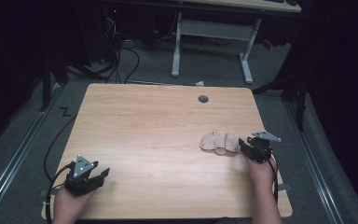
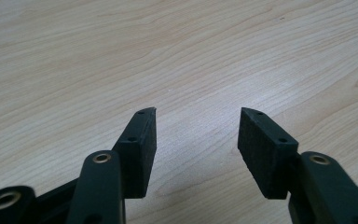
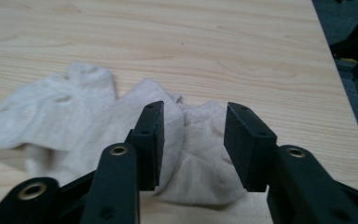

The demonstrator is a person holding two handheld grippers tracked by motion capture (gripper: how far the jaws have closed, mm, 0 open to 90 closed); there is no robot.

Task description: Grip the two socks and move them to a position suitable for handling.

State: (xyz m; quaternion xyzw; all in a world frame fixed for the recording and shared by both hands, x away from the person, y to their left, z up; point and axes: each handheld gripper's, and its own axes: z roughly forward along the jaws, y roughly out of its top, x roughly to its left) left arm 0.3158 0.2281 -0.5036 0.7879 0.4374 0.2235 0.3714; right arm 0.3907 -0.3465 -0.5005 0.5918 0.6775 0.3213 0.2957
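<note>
Right hand-held gripper (image 3: 193,140) parted over beige socks (image 3: 88,121), gripping nothing; left hand-held gripper (image 2: 196,140) wide open, empty.

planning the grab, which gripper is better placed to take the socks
Right. The right gripper has its jaws open right over the beige socks. The left gripper sits open at the table's near left corner, over bare wood.
</note>
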